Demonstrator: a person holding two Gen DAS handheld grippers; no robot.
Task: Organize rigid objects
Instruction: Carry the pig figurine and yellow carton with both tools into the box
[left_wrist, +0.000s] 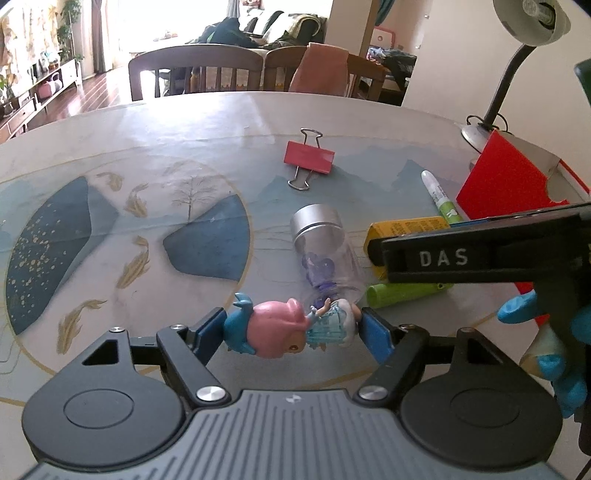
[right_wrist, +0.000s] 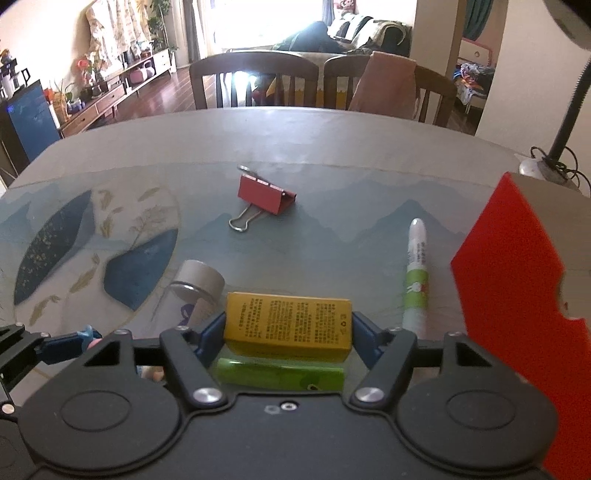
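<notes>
A small doll with pink hair and a blue dress lies sideways between the blue pads of my left gripper. The pads press on its tail and its feet, so the gripper is shut on it. In the right wrist view my right gripper is shut on a yellow box with printed text, one pad against each end. A green tube lies on the table just under that box. The left wrist view shows the same yellow box behind the right gripper's black body.
A clear bottle with a silver cap lies between the two grippers. Farther off are a red binder clip and a green-and-white pen. A red open box and a desk lamp stand at the right. A blue-gloved hand holds the right gripper.
</notes>
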